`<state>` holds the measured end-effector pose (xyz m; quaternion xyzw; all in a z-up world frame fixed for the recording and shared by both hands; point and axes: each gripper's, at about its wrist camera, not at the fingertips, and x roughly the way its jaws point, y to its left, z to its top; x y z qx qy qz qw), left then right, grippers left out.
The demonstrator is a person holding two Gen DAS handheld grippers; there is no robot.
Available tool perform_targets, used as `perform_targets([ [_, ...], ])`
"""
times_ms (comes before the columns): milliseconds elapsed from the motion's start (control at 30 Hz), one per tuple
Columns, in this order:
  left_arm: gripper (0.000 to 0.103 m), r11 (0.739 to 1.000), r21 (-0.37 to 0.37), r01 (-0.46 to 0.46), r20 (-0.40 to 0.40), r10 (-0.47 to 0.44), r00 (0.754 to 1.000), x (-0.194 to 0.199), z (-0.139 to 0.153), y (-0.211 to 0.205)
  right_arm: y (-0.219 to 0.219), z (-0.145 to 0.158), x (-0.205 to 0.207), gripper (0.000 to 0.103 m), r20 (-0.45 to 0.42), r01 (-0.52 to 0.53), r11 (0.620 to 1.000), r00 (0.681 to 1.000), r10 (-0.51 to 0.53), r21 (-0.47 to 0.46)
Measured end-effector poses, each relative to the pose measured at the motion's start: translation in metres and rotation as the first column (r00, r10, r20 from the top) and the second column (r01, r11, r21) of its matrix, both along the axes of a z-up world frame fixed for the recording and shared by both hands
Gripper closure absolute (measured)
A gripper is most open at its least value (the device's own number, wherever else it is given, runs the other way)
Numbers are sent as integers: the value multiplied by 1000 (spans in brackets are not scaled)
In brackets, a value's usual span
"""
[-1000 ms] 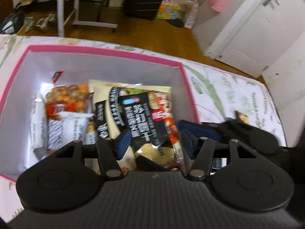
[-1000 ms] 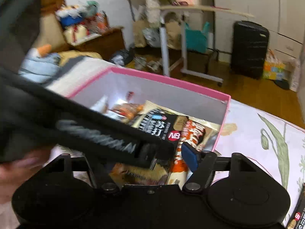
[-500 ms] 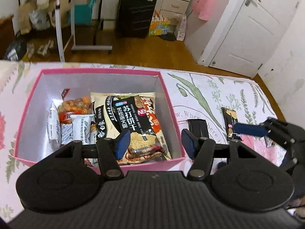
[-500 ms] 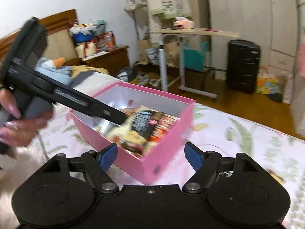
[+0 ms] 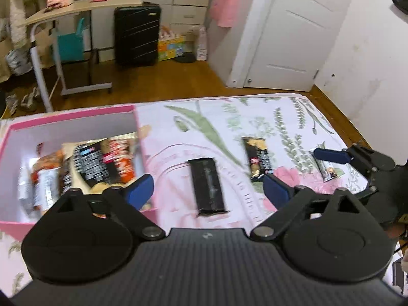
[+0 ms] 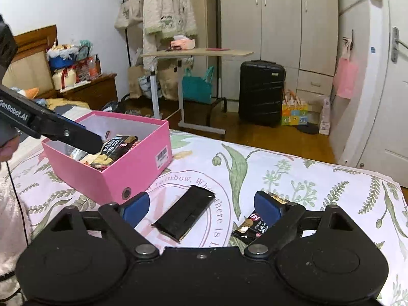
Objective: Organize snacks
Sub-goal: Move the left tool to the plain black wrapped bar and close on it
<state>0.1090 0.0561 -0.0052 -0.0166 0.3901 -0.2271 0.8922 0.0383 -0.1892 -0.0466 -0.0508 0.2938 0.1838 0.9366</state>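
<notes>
Between drops: pink box already stocked with several packets, three snacks still loose on the floral bedspread to its right. Left gripper hanging over the box's near right corner and the cloth beside it, jaws opening and wide apart, nothing between the pads. Right gripper low over the bedspread, jaws likewise opening, wide and empty, straddling the black packet without touching it.

Judged next: reach for a loose snack. Black packet flat, plain side up, tilted diagonally in the right wrist view, so a roll of the wrist probably needed to bring the pads across its narrow width, then a descent until they bracket both long edges. Thin, slippery wrapper on soft cloth: pads likely to press into the bedspread before catching. Second bar just right of it, partly under the right jaw; third small packet further right, near the right gripper's finger in the left wrist view.

Writing: "NB" in a red patch on the second bar and on the top packet in the box, beside large white Chinese characters, not read with confidence. "GenRobot.AI" on the left gripper's arm. "rainbow. Where there is" printed in a ring on the bedspread. Barcode sticker on the box's end wall, digits too small.
</notes>
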Motion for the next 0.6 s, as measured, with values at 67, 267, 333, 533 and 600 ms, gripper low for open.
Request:
perform_targets([
  [67, 8, 1000, 11, 24, -14, -24, 1000, 4, -6, -18, -2, -10, 5, 11, -7, -31, 999, 1000, 31, 11],
  [267, 9, 996, 51, 78, -140, -70, 988, 35, -41, -68, -8, -57, 34, 12, -130, -70, 993, 988, 82, 97],
  [333, 12, 993, 84, 86, -162, -72, 984, 46, -56, -80, -6, -74, 44, 13, -156, -79, 985, 982, 103, 152],
  [533, 25, 976, 207, 68, -227, -19, 974, 83, -104, -98, 8, -105, 70, 22, -181, -138, 971, 968, 173, 194],
  [600, 27, 968, 240, 69, -240, -9, 971, 93, -116, -101, 16, -112, 75, 22, -195, -160, 968, 961, 197, 192],
])
